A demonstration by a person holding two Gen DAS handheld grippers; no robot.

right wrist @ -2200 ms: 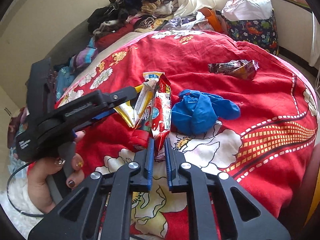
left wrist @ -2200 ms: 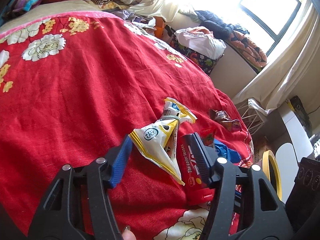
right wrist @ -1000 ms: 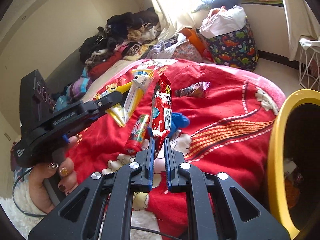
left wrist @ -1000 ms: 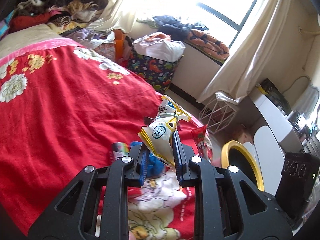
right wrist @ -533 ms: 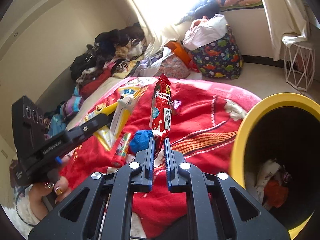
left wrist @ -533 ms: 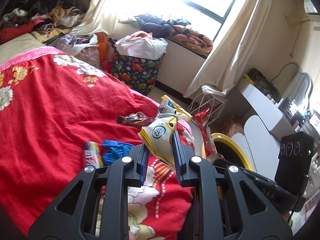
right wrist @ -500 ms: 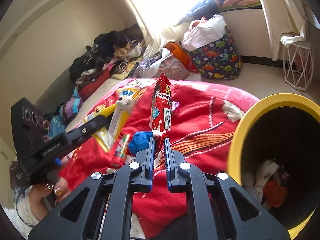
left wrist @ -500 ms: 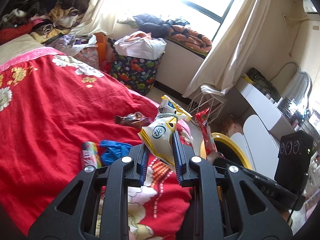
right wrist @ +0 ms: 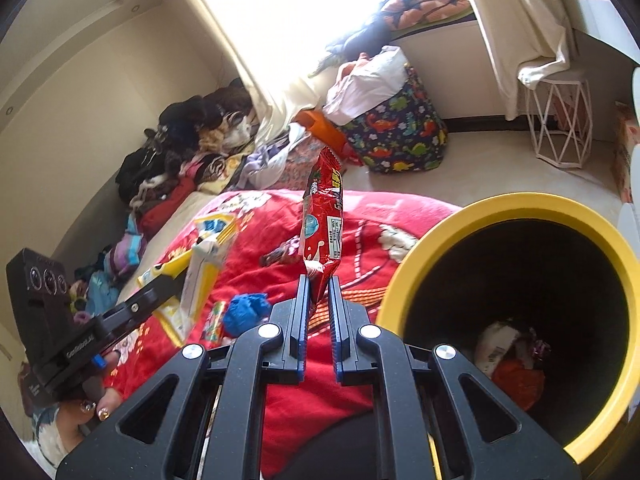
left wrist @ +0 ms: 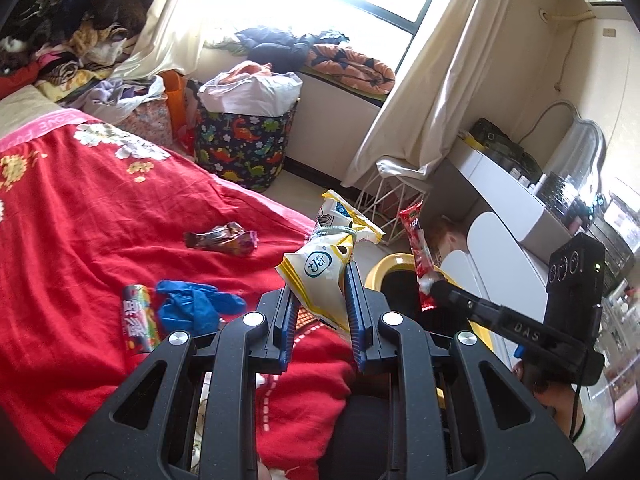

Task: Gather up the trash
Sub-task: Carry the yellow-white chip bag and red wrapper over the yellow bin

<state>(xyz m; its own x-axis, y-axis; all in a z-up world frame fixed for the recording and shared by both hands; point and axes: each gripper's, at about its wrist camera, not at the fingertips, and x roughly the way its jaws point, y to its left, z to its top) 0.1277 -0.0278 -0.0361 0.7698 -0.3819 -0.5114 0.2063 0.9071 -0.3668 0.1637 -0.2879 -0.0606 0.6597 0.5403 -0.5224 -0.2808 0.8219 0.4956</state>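
Trash is pinched in both claws: the left claw (left wrist: pixel 322 280) is clenched on a yellow-and-white snack bag (left wrist: pixel 320 276), and the right claw (right wrist: pixel 319 280) is clenched tight on a red wrapper (right wrist: pixel 323 216) that stands upright above its tips. Both pieces are in the air, off the bed (left wrist: pixel 80 208).

A moment ago the two claws were low over the red bedspread with the wrappers lying on it; now they have swung toward the yellow bin (right wrist: pixel 516 208), whose dark mouth fills the right side of the right wrist view. The red wrapper sits just beside the bin's rim, not yet over the opening, and the snack bag trails a little behind it, so I judge the carry nearly done and the drop still to come.

Left on the bed are a dark candy wrapper (left wrist: pixel 222 238), a crumpled blue glove (left wrist: pixel 192 308) and a small colourful tube (left wrist: pixel 138 322) just beside the glove, so more trips look necessary.

Inside the bin some paper and an orange scrap (right wrist: pixel 518 376) show, but the shadow hides the rest. In the left wrist view the bin is mostly covered by the snack bag and the right claw's body. The hands holding the tools are largely cut off.
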